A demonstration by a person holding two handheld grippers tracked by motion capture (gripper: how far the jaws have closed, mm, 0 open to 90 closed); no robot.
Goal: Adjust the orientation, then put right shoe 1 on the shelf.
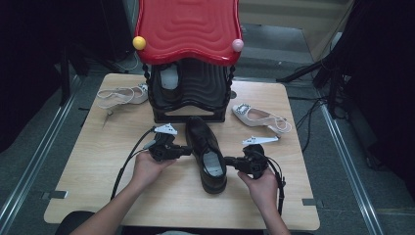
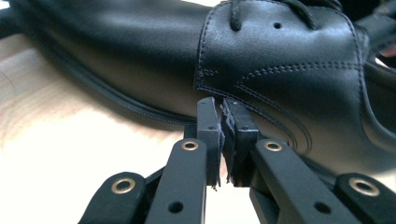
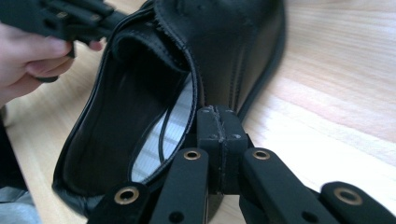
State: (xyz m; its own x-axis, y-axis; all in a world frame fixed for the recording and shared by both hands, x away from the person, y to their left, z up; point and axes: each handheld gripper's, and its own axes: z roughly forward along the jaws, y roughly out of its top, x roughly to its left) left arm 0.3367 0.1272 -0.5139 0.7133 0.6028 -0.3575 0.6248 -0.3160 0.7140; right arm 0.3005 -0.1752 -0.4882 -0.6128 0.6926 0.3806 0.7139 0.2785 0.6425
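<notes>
The black leather dress shoe point(image 1: 206, 152) lies mid-table, its long axis running from toe at 11 o'clock to heel at 5. The left gripper point(image 1: 186, 150) presses its clenched jaws against the shoe's 9 o'clock flank; the right gripper point(image 1: 228, 160), also clenched, touches the collar at 3 o'clock, equally near.
</notes>
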